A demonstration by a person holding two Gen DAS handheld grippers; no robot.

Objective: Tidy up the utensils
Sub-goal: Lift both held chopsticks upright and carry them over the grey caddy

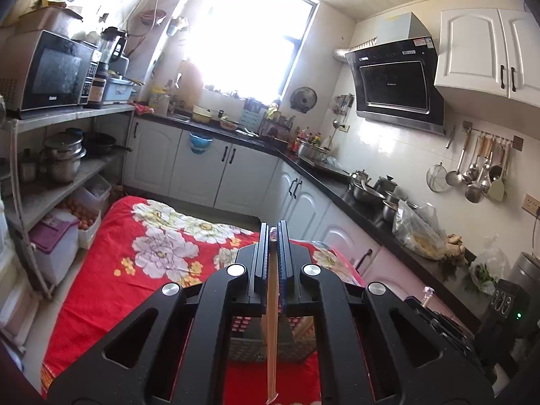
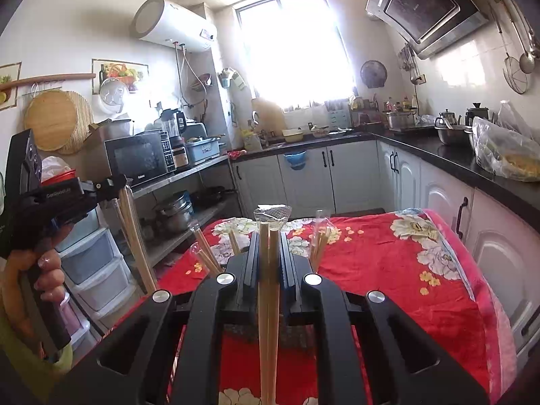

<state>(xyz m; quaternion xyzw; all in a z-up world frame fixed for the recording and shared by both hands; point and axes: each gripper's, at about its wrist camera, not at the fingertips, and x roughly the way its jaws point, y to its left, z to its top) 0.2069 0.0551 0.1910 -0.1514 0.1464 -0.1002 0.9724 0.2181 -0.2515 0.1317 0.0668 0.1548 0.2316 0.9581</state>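
Observation:
My left gripper (image 1: pixel 271 227) is shut on a pair of wooden chopsticks (image 1: pixel 271 320), seen edge-on, with a clear wrapper at the tip. Under it sits a dark woven basket (image 1: pixel 246 351) on the red floral cloth (image 1: pixel 135 290). My right gripper (image 2: pixel 268 236) is shut on another pair of chopsticks (image 2: pixel 268 303), whose clear wrapper (image 2: pixel 272 214) sticks out past the fingertips. Several wrapped chopsticks (image 2: pixel 206 254) stand up around it from the basket (image 2: pixel 243 334) below. At the left of the right wrist view, a hand (image 2: pixel 47 270) holds the left gripper (image 2: pixel 118 182) with its chopsticks (image 2: pixel 138 243) hanging down.
The cloth-covered table (image 2: pixel 405 270) fills the kitchen's middle. A black counter (image 2: pixel 455 158) over white cabinets runs along the right and back, with a plastic bag (image 2: pixel 506 152) and pots. Shelves (image 1: pixel 67 168) with a microwave (image 1: pixel 50 71) stand at the left.

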